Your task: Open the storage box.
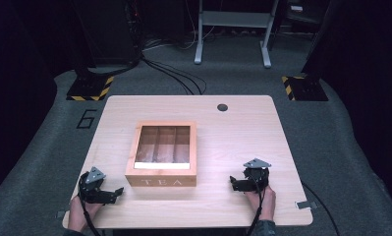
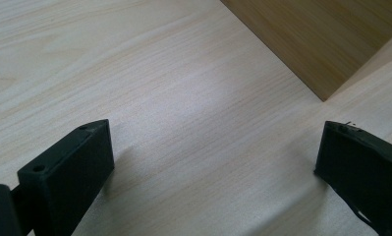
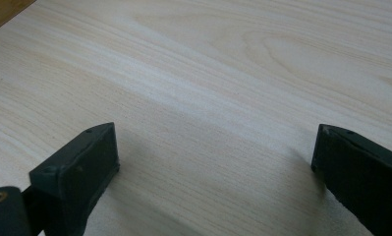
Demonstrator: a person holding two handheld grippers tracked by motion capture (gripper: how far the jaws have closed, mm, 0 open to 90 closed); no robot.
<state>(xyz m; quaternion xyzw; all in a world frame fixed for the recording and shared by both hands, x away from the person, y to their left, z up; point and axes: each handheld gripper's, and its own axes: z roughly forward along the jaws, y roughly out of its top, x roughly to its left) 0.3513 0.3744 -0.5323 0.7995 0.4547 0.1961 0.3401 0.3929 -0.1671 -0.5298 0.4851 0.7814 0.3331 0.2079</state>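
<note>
Tea box [image 1: 161, 154] sits mid wooden table [image 1: 242, 137], grey carpet [image 1: 341, 147] around.

- The pale, light-wood surface [image 1: 242, 142] shows fine straight grain, with one small dark round spot near its far edge.
- The honey-brown wooden tea box [image 1: 161, 181] has a clear pane in its lid and pale "TEA" lettering on its front.
- The left black claw [image 1: 116, 192] and the right black claw [image 1: 233, 183] are matt black, each topped by a grey three-cornered plate.
- The grey carpeted floor [image 1: 331, 132] bears a dark "6".
- Two black floor plates [image 1: 89, 88] have yellow-and-black striped edges.
</note>
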